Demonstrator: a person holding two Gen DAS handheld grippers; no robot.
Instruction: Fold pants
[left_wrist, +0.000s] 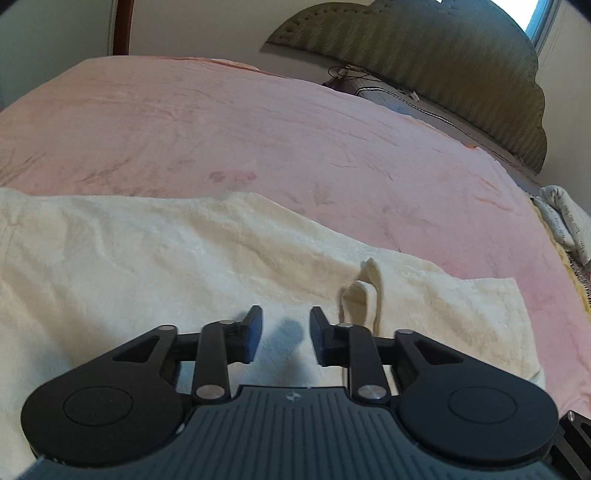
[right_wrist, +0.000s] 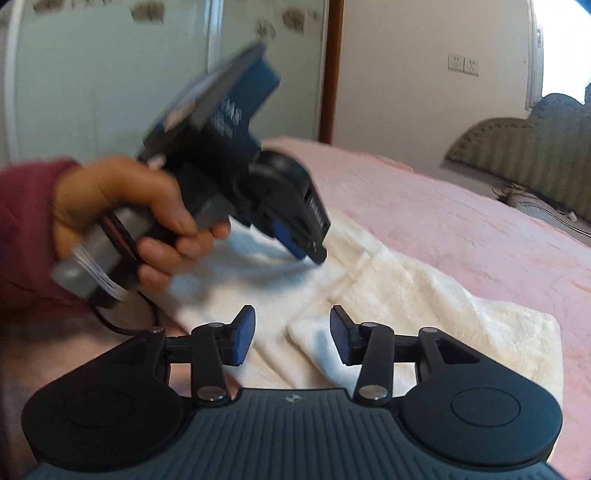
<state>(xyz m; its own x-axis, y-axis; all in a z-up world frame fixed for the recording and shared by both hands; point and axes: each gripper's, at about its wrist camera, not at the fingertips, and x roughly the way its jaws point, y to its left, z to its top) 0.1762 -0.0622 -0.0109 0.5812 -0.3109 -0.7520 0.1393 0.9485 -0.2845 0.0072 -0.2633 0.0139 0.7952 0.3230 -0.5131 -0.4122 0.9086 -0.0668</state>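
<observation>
Pants (left_wrist: 184, 266), cream and fuzzy, lie spread across the pink bed (left_wrist: 258, 129), filling the lower half of both views. Left hand-held gripper (left_wrist: 285, 338) hovers released over them, right hand-held gripper (right_wrist: 291, 338) also released, nothing grasped.

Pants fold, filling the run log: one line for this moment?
left gripper: open, empty | right gripper: open, empty | cream pants: flat on pink blanket

Cream-white fluffy pants (left_wrist: 155, 266) lie on a pale pink bedspread (left_wrist: 258, 129) printed with faint darker pink leaf and flower shapes. Far right, the headboard (left_wrist: 424, 55) is olive green with stripes. Both grippers are black with blue finger pads (right_wrist: 243, 339). A maroon sleeve (right_wrist: 26, 206) shows at left.
</observation>
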